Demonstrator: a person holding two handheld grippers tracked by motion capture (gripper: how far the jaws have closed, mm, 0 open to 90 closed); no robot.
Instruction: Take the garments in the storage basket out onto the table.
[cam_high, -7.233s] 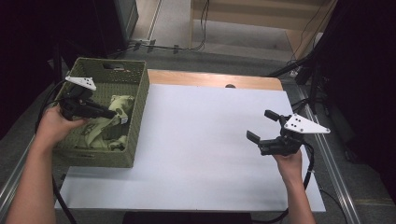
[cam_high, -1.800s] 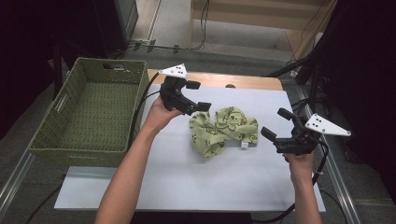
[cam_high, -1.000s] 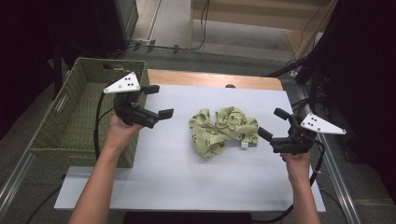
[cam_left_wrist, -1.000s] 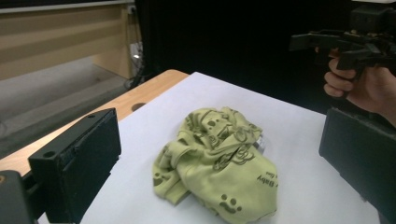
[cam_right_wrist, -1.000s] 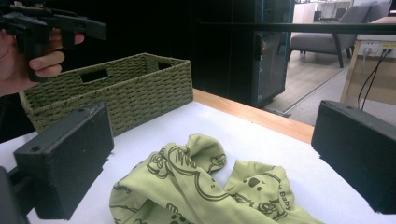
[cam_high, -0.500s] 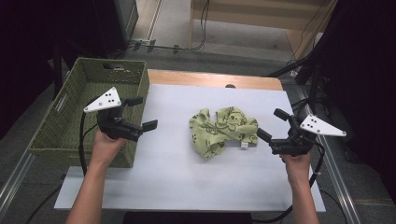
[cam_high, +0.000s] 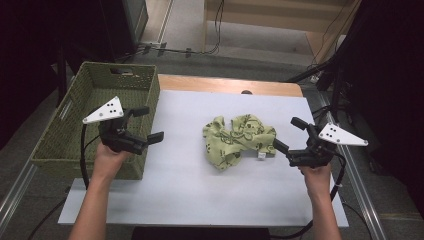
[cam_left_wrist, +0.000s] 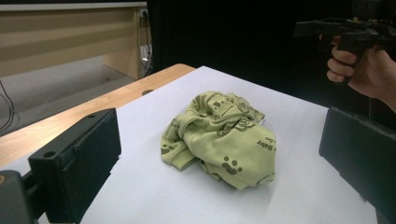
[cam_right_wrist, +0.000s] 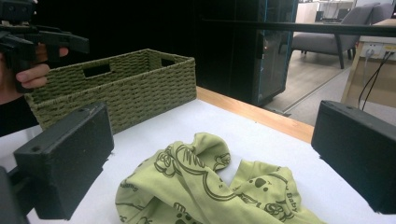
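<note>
So the green baby garment (cam_high: 239, 140) is lying in a crumpled heap pretty much in the middle of the white table (cam_high: 190, 190), nothing holding it. It's light green with darker paw prints and little cartoon figures, and from the left gripper view (cam_left_wrist: 219, 137) you can read "Baby" printed on one fold. There's a small white tag poking out on the side facing the right tongs.

The left tongs (cam_high: 145, 124) are held up above the table's left edge, right by the near corner of the woven green basket (cam_high: 70, 145), well apart from the garment. Jaws are wide apart with nothing between them; the left gripper view shows both black jaws standing at the sides with the cloth lying farther out on the table between them.

The right tongs (cam_high: 289, 134) are also spread wide, holding nothing. They sit just beside the garment's right edge, pointed at it, and the lower jaw tip is close to that white tag; I can't tell if it actually touches. In the right gripper view the cloth (cam_right_wrist: 210, 191) lies low between the two jaws, with the basket (cam_right_wrist: 121, 91) behind it and the other hand (cam_right_wrist: 25, 74) up at the left.
</note>
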